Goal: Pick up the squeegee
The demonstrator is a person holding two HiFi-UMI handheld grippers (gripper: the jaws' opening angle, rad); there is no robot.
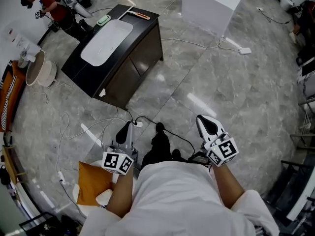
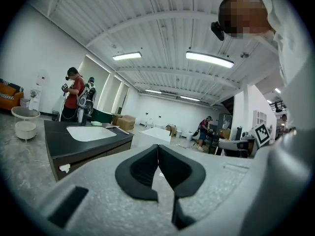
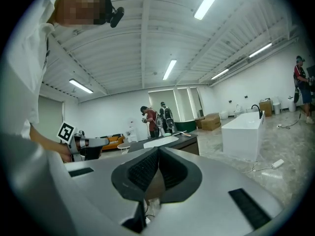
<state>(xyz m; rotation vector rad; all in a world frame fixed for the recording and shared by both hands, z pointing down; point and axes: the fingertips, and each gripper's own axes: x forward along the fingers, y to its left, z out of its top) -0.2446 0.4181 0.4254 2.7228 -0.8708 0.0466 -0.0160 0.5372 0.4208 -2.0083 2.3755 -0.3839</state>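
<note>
A pale T-shaped squeegee [image 1: 127, 5] lies at the far end of a dark vanity counter [image 1: 140, 26] with a white sink [image 1: 106, 41]. In the left gripper view the squeegee [image 2: 117, 129] shows as a thin long shape on that counter. A green pad [image 1: 103, 19] and an orange-handled tool [image 1: 141, 15] lie beside it. My left gripper [image 1: 125, 131] [image 2: 158, 149] is shut and empty, held low over the floor well short of the cabinet. My right gripper [image 1: 206, 125] [image 3: 157, 152] is also shut with nothing in it, level with the left one.
A white bathtub [image 1: 211, 6] stands at the back right. Cables [image 1: 106, 124] and a power strip [image 1: 244, 50] lie on the grey floor. An orange cushion [image 1: 91, 181] is at lower left, a round white basin [image 1: 42, 68] at left. A person [image 1: 51, 4] stands behind the vanity.
</note>
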